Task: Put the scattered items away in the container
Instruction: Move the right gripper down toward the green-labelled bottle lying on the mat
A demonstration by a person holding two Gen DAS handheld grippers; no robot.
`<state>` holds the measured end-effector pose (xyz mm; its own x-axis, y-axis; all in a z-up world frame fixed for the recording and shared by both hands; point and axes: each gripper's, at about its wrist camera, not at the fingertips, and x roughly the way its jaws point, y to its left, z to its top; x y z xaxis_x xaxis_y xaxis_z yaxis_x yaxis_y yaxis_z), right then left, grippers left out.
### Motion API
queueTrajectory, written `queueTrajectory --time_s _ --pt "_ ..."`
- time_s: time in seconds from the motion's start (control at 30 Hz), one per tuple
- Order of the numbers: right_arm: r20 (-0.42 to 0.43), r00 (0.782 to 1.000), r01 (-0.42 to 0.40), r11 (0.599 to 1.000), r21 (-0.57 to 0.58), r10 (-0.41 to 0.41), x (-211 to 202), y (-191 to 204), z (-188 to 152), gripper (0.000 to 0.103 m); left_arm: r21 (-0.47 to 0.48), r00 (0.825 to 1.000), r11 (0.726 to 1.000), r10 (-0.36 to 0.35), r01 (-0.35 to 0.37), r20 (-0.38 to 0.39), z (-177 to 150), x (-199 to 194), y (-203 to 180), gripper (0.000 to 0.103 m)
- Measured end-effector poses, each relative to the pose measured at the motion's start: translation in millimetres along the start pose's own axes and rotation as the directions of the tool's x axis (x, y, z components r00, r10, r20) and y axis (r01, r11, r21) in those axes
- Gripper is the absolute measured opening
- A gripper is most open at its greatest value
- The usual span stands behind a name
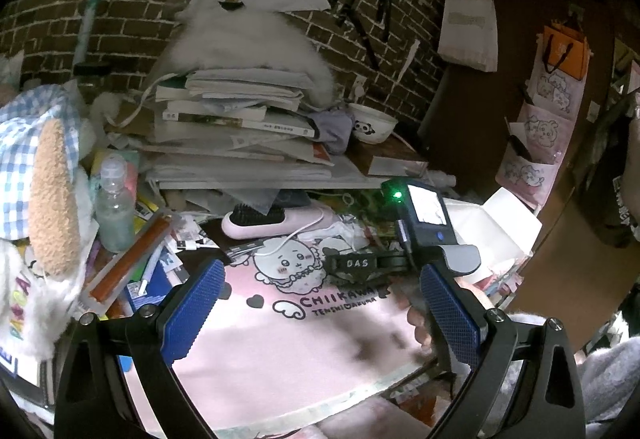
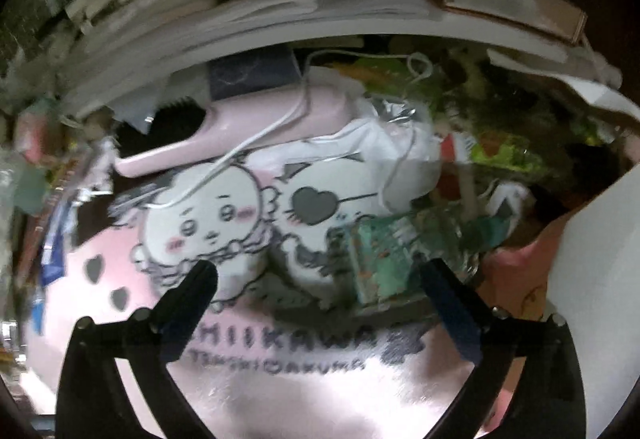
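Both grippers are hovering over the pink mat [image 1: 304,351] on the cluttered desk, each with its fingers spread apart and gripping nothing. The left gripper [image 1: 320,315] is facing the pink hairbrush [image 1: 272,223] at the mat's far edge. The right gripper [image 2: 324,303] is pointing at a green packet [image 2: 384,255] lying on the mat's right side, near the white cable [image 2: 256,147].

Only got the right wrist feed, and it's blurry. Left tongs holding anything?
Observer: No. The left tongs are open and empty, above the pink Chiikawa mat.
Operator: Any bottle? Can't make one out.
Observer: Yes. A clear bottle stands upright left of the mat, beside a plush toy.
Operator: The white thing cropped at my top edge, right of the books?
Observer: A panda-print bowl, upright, right of the book stack.
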<state>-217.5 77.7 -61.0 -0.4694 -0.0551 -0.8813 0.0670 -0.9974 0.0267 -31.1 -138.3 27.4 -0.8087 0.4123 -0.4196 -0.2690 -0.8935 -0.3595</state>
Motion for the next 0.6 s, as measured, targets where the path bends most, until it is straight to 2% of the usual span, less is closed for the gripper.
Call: queueTrajectory --time_s 0.03,0.17,0.27,0.33,0.4,0.53,0.6 --pt "0.002 1.000 -0.006 1.000 0.020 0.006 -1.9 -3.7 -0.6 0.102 0.002 1.000 1.000 -0.001 0.001 0.001 0.0 -0.2 -0.1 0.098" --pt "0.048 0.990 0.124 0.983 0.135 -0.131 -2.7 -14.8 -10.3 0.100 0.000 1.000 1.000 -0.012 0.012 0.006 1.4 -0.1 -0.2 0.098" --pt "0.094 0.971 0.202 0.963 0.176 -0.221 -4.0 -2.8 -28.7 0.100 0.005 1.000 1.000 -0.019 0.019 0.005 1.8 0.0 -0.6 0.098" --pt "0.098 0.966 0.218 0.959 0.181 -0.238 -1.8 3.7 -35.1 0.100 0.004 1.000 1.000 -0.021 0.021 0.004 1.7 -0.1 -1.1 0.098" --pt "0.058 0.968 0.229 0.957 0.177 -0.242 7.2 6.3 -34.7 0.100 0.004 1.000 1.000 -0.023 0.023 0.004 1.5 -1.1 -0.5 0.098" --pt "0.050 0.970 0.215 0.941 0.261 -0.236 8.4 -13.4 -28.0 0.100 -0.003 1.000 1.000 -0.020 0.020 0.005 1.9 -2.9 2.6 0.098" --pt "0.028 0.967 0.235 0.926 0.294 -0.254 12.8 -19.9 -22.2 0.100 -0.004 1.000 1.000 -0.024 0.024 0.008 2.0 -3.4 3.1 0.098"
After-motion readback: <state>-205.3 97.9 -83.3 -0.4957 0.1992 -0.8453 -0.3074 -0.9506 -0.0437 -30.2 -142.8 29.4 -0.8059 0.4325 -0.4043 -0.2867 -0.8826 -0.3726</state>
